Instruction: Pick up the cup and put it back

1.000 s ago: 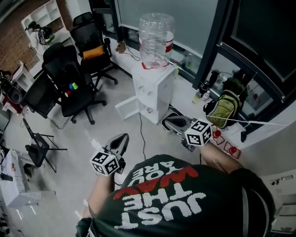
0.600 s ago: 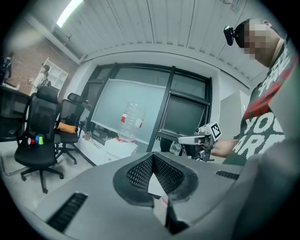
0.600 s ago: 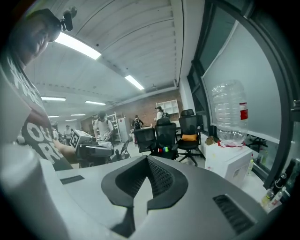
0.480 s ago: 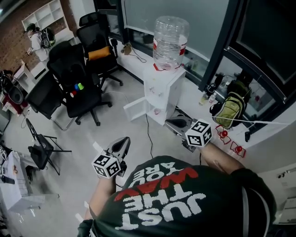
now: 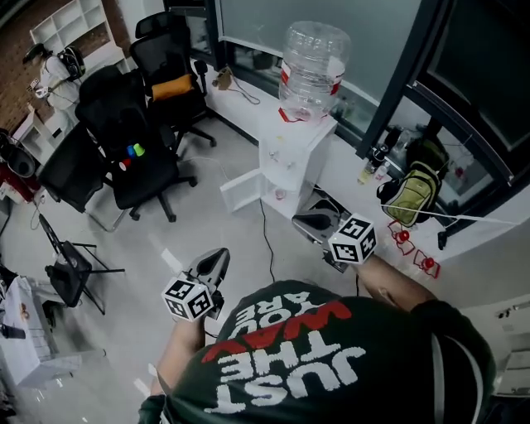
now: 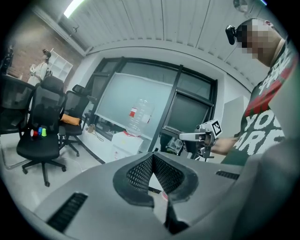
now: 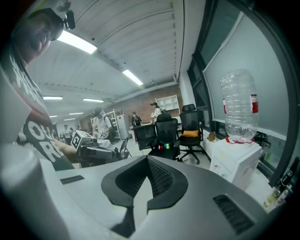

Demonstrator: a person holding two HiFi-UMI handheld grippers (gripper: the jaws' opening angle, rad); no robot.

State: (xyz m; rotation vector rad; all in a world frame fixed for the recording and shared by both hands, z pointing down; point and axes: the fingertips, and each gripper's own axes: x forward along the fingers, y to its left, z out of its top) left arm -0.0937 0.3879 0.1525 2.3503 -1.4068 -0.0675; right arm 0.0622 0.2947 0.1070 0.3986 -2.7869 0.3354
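From my seat the room reads bright and even. White ceiling strips glare in the right gripper view, and a tube light flares in the left one. Both gripper views bow hard at the rims into black corners. The head view is crisp, with soft shadows under the chairs on the pale floor. The left claw and right claw look slightly soft up close.

Head view overhead; gripper views level; all share dispenser.

Pale grey glossy floor carries black swivel office chairs and a white water-dispenser cabinet topped by a clear plastic bottle, beside dark-framed windows; long ceiling strip lights glow.
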